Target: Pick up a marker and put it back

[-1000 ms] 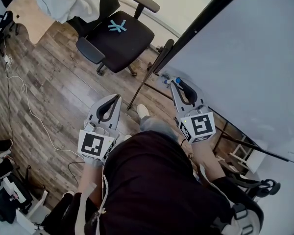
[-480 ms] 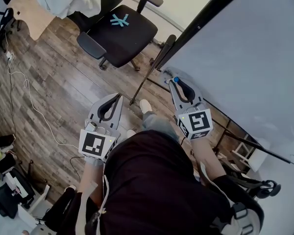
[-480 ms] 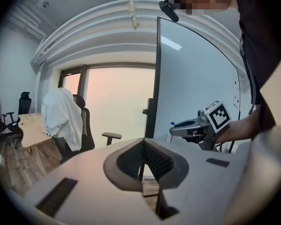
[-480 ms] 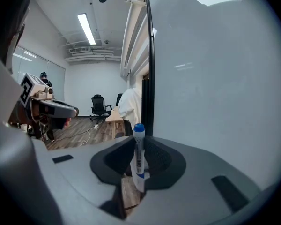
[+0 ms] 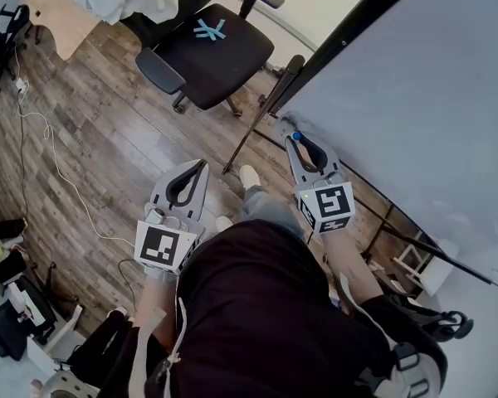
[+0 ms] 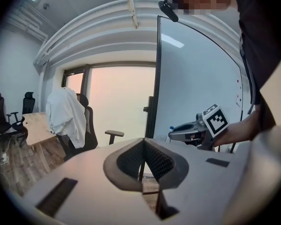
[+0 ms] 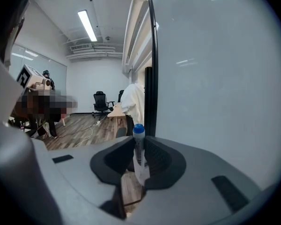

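Fingers (image 7: 156,158) of the right gripper (image 7: 139,143) are pinched on a blue-capped marker (image 7: 138,131), which stands upright between them, cap up, just beside the whiteboard (image 7: 215,78). The left gripper (image 6: 144,148) has its pads pressed together on nothing, over the wood floor (image 5: 91,156).

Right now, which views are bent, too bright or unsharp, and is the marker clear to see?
Left gripper view: strong fisheye bending, dark corners, and the window is washed out pale. Right gripper view: the same bending; ceiling lights glare as pale streaks on the whiteboard, yet the marker, clamped in the right gripper, looks fairly sharp. Head view: evenly lit, no strong glare.
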